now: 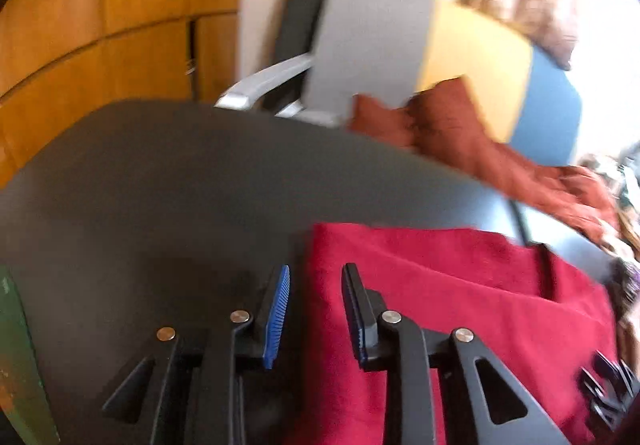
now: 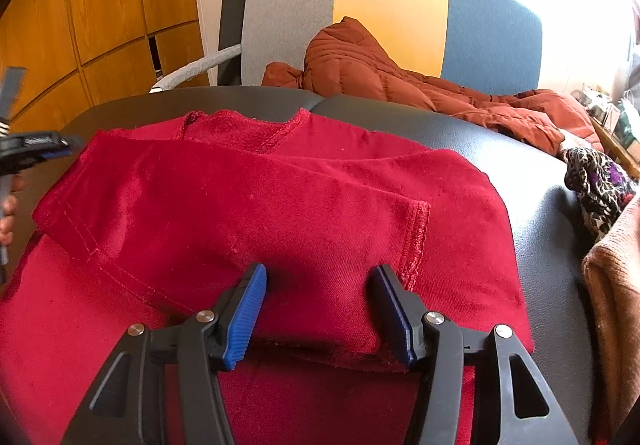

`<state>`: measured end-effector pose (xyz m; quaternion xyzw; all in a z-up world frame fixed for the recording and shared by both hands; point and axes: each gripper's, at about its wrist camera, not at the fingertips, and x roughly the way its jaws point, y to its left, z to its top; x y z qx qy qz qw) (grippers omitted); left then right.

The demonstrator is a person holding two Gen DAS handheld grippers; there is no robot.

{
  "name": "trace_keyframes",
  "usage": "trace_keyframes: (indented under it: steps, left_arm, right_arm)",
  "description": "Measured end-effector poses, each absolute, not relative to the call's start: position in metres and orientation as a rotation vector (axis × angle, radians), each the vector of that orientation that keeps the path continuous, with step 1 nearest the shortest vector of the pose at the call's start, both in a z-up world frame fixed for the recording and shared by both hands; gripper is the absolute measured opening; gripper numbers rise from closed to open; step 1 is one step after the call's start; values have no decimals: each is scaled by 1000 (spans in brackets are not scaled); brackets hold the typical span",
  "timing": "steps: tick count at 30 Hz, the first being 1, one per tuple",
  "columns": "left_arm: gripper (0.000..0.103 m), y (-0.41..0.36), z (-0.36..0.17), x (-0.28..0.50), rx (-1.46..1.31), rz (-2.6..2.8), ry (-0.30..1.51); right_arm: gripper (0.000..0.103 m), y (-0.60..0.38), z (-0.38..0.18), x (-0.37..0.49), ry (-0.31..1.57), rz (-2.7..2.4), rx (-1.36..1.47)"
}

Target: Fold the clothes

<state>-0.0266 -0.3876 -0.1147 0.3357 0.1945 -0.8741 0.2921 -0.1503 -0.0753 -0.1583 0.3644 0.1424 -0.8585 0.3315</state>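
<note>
Crimson velvety fabric, the red garment (image 1: 460,293), lies on the dark grey tabletop (image 1: 160,181) at the near right of the left wrist view. The left claw (image 1: 316,305) hangs over the garment's left edge. Its jaws stand moderately apart and hold nothing; the blue-ribbed left pad is over bare tabletop, the right pad over the cloth. Whether the pads touch the surface cannot be told, as the view is blurred. Far beyond the tabletop stands a chair (image 1: 372,41) with grey, yellow and blue back panels, and a rust quilted jacket (image 1: 472,141) drapes from it onto the far right of the tabletop. Wooden cabinet doors (image 1: 100,13) fill the far left.

In the right wrist view, the red garment (image 2: 248,197) is spread across the tabletop (image 2: 552,229), partly folded, with the neckline at the far side and a hemmed sleeve laid over the middle. The right claw (image 2: 320,309) stands wide open above a near fold, gripping nothing. The left claw (image 2: 48,149) shows at the far left edge. A patterned cloth (image 2: 600,185) and a tan knit (image 2: 616,285) lie at the right.
</note>
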Motion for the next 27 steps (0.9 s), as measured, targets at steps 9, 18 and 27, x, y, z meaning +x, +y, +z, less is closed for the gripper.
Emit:
trace_keyframes:
  steps: [9,18,27]
  left_arm:
    - [28,-309,-146,-25,1089,-2458,395]
    - [33,-313,-153,-21,1077,-2462,418]
    - [36,-337,-157,-74,1068,-2474,420]
  right_arm:
    - [59,-83,-148,-148,369,-2220,939]
    - [63,-106,-143,-151,408,-2178,949]
    - [73,-121,-157,-185,374,-2211,982]
